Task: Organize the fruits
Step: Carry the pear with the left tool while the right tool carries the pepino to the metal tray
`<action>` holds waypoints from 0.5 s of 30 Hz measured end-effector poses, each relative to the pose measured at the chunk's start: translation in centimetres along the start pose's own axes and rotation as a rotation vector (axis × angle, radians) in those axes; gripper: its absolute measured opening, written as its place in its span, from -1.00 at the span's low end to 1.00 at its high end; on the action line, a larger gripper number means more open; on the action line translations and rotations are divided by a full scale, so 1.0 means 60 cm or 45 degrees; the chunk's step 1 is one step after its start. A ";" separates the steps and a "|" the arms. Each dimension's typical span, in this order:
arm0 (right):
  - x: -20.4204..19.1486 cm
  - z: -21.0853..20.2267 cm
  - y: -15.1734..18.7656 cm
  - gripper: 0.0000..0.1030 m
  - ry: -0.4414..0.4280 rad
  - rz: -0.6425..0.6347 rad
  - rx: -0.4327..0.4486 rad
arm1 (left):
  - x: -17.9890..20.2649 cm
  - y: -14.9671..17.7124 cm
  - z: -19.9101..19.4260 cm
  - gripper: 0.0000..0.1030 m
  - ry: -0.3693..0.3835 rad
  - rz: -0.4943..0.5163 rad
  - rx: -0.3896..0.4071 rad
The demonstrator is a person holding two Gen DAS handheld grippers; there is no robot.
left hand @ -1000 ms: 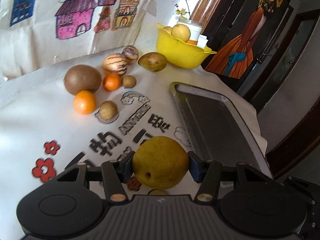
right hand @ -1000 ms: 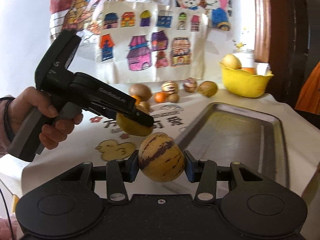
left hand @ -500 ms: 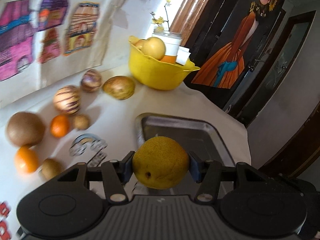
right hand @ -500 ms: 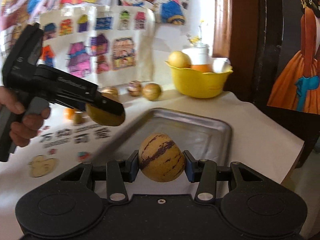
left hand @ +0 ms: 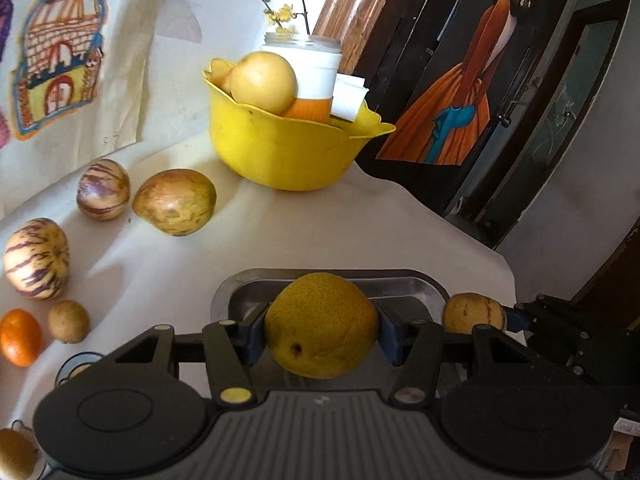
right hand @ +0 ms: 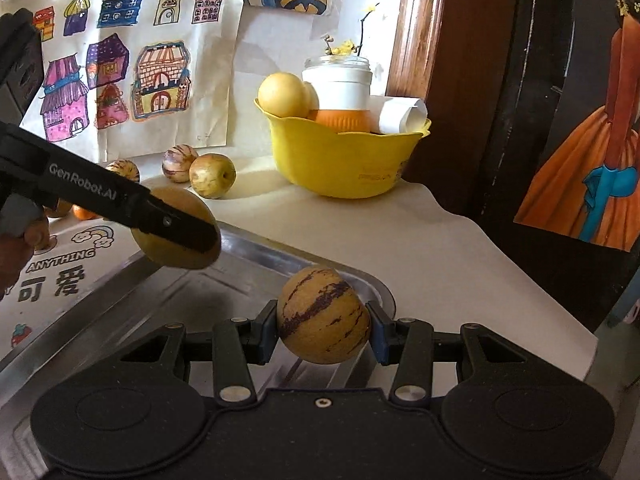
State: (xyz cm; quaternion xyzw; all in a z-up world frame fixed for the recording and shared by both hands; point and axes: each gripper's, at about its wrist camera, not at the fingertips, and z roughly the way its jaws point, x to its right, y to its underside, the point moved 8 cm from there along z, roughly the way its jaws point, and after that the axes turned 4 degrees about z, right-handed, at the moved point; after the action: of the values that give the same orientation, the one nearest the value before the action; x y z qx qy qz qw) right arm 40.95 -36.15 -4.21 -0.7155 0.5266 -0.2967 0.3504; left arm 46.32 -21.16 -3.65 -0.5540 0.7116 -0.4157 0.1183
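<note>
My left gripper [left hand: 322, 336] is shut on a yellow-green pear [left hand: 322, 326] and holds it over the far end of the metal tray [left hand: 420, 286]. My right gripper [right hand: 323, 330] is shut on a purple-striped yellow melon [right hand: 323, 316] above the tray's far right corner [right hand: 360, 276]. In the right wrist view the left gripper [right hand: 176, 228] with its pear [right hand: 192, 204] hangs over the tray's left rim. The striped melon also shows at the right in the left wrist view [left hand: 474, 314].
A yellow bowl [left hand: 280, 148] with a pear, a white jar and paper stands at the back. Loose fruit lies left of the tray: two striped melons [left hand: 103, 189], a brownish pear [left hand: 175, 202], an orange [left hand: 20, 336], a small brown fruit [left hand: 68, 321]. The table edge drops off at right.
Both grippers have moved right and forward with their fruit, from over the printed cloth to over the tray's far end. The bowl now looms closer.
</note>
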 end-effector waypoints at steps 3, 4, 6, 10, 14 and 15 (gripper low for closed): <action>-0.005 0.014 -0.001 -0.09 -0.011 -0.015 -0.004 | -0.002 -0.001 0.010 0.15 -0.001 -0.007 -0.002; -0.007 0.018 -0.001 -0.09 -0.013 -0.022 -0.005 | -0.002 -0.001 0.012 0.15 -0.001 -0.005 -0.003; -0.010 0.025 -0.001 -0.09 -0.013 -0.032 -0.008 | -0.003 0.001 0.015 0.15 -0.005 -0.001 -0.005; -0.007 0.031 -0.001 -0.09 -0.002 -0.029 -0.008 | -0.010 0.005 0.022 0.15 -0.004 -0.018 -0.013; -0.002 0.037 0.001 -0.09 -0.001 -0.017 -0.011 | -0.013 0.008 0.029 0.15 -0.006 -0.029 -0.019; -0.002 0.038 0.001 -0.09 0.000 -0.017 -0.011 | -0.013 0.008 0.029 0.15 -0.004 -0.030 -0.015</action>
State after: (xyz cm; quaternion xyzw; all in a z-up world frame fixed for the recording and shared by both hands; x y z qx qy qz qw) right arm 42.68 -35.59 -5.56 -0.7204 0.5231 -0.2967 0.3456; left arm 47.37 -21.24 -5.30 -0.5638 0.7072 -0.4119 0.1112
